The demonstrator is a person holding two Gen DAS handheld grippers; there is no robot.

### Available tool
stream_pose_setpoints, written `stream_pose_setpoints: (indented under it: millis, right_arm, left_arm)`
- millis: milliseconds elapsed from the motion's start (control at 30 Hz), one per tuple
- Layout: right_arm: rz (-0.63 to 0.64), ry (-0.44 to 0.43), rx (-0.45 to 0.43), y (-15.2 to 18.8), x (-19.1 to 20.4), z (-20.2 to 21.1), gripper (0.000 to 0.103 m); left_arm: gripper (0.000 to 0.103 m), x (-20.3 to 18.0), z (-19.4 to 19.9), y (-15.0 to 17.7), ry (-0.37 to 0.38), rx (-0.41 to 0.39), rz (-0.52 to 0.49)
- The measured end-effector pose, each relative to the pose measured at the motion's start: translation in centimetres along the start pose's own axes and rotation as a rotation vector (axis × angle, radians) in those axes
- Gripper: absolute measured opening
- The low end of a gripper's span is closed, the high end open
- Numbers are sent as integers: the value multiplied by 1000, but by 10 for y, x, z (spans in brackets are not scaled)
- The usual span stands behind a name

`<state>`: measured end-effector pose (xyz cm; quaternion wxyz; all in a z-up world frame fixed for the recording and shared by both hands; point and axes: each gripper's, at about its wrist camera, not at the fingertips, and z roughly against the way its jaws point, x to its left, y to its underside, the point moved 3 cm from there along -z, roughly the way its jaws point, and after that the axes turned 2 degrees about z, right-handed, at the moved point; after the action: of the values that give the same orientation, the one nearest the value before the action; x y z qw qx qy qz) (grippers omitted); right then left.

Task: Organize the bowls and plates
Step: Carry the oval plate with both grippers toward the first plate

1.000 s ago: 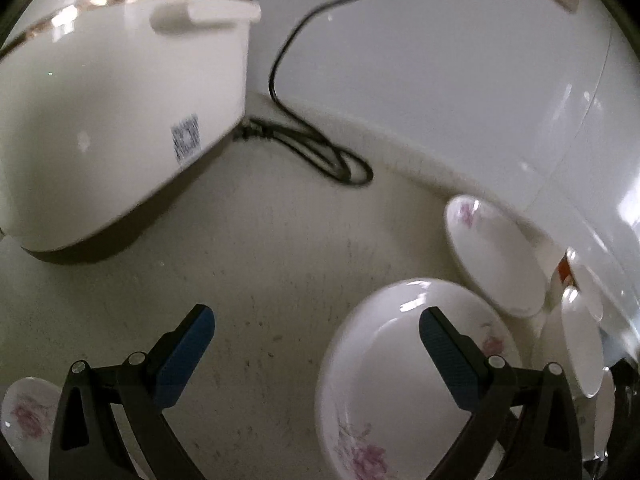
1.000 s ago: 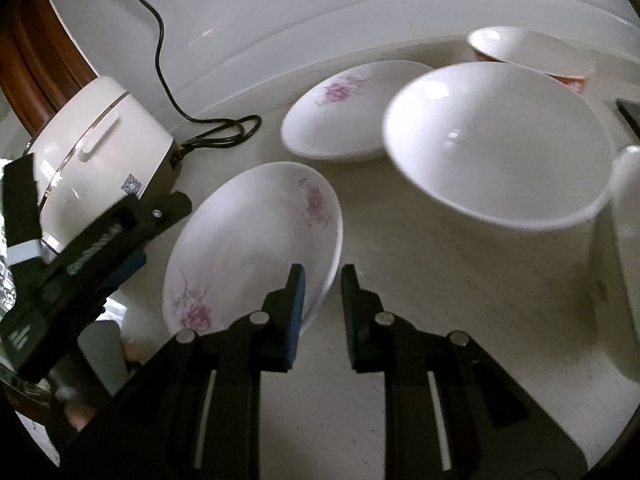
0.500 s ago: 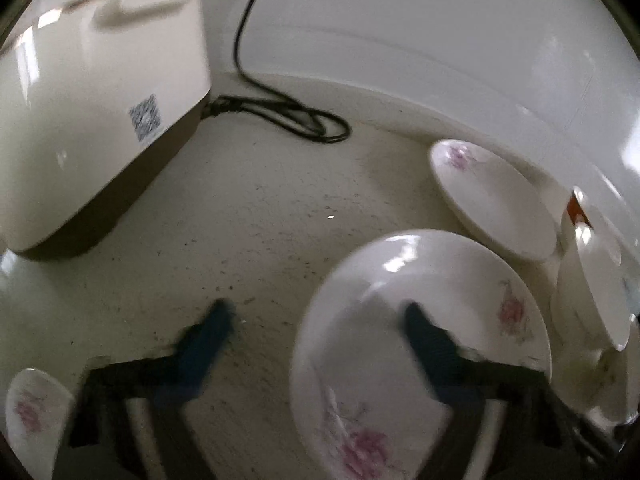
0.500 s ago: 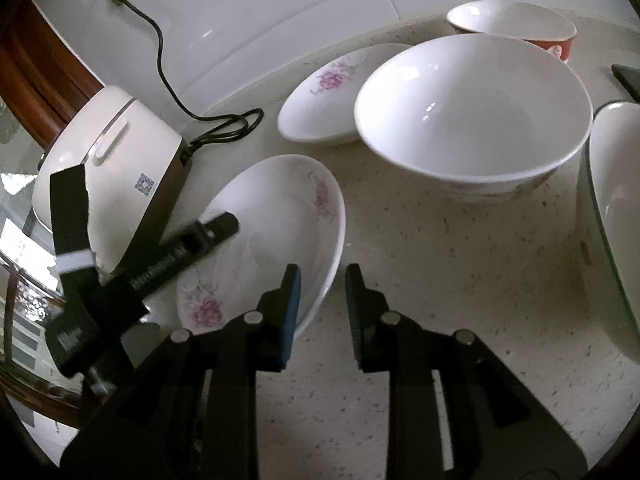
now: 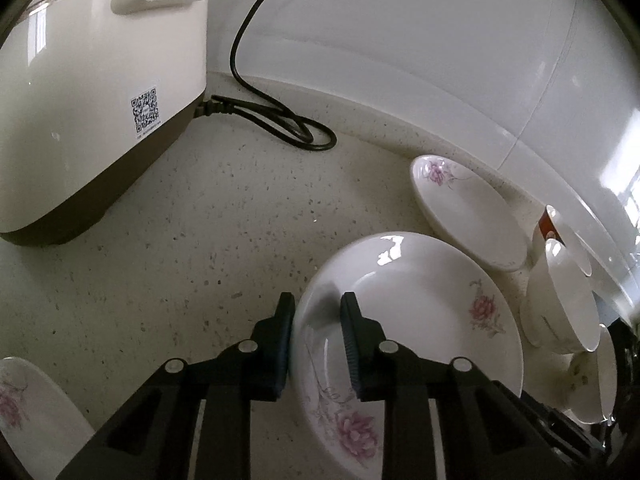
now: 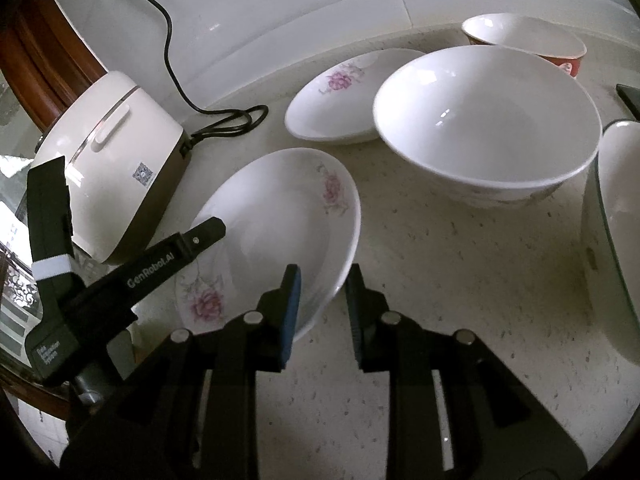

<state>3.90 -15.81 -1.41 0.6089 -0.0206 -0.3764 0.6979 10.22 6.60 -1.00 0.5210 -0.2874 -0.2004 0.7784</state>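
A white plate with pink flowers (image 5: 416, 320) lies on the speckled counter. My left gripper (image 5: 316, 312) is shut on its near left rim, one finger inside, one outside. In the right wrist view the same plate (image 6: 280, 216) shows, with the left gripper (image 6: 200, 236) on its left edge. My right gripper (image 6: 322, 284) is shut on the plate's right rim. A second flowered plate (image 6: 340, 96) lies behind. A large white bowl (image 6: 484, 120) and a red-sided bowl (image 6: 524, 42) stand to the right.
A cream rice cooker (image 5: 92, 84) stands at the left, its black cord (image 5: 280, 120) looped on the counter by the tiled wall. Another flowered dish (image 5: 28, 404) is at the bottom left. A white dish (image 6: 620, 220) stands at the right edge.
My left gripper moved right over the plate's rim and shut on it. The right wrist view shifted and the plate's right rim now sits between the right fingers.
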Motion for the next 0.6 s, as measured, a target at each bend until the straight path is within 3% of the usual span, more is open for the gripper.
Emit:
stream_pose_setpoints:
  millis: [300,600]
  right_arm:
    - [36,14,-6,-2,3,-1,30]
    - [9,21,-16,-3,-5,1,23]
  left_arm:
    - [25,-1,2,1,-20,-21,-6]
    - [22,-4,2,2,19,-6,-1]
